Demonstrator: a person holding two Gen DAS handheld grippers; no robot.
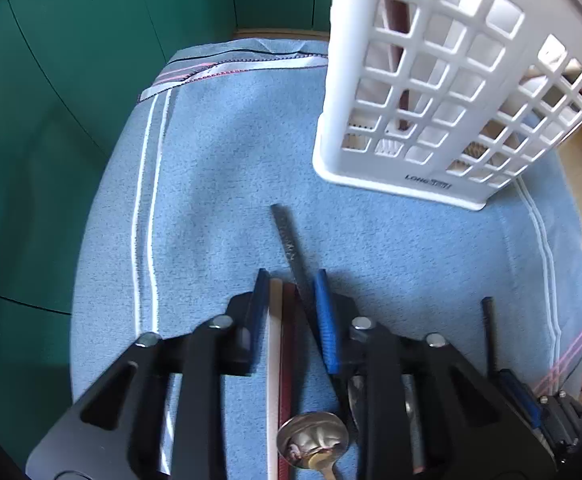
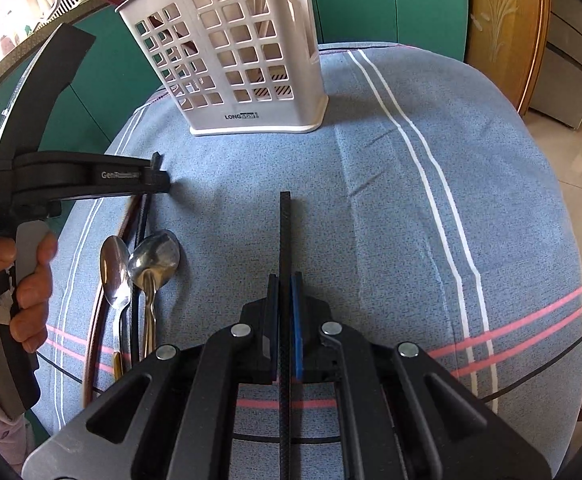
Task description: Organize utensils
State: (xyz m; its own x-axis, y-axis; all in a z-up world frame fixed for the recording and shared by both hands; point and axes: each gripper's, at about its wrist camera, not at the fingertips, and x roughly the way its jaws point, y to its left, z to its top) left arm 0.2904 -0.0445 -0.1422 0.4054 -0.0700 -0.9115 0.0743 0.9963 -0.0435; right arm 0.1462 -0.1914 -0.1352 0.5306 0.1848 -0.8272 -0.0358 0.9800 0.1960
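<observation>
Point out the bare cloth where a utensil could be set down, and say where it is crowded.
Free: the blue cloth between the white basket and the right gripper, out to the white stripes, and beyond them. Crowded: the strip beside the left gripper, where two spoons and several sticks lie close together.

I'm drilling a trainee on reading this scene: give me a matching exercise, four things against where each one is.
1. black chopstick
2. white utensil basket
3. two spoons
4. cream chopstick

A. upright at the far end of the cloth
B. clamped in the right gripper
C. between the left gripper's fingers
D. lying side by side, bowls toward the basket

Pairs: 1-B, 2-A, 3-D, 4-C
</observation>
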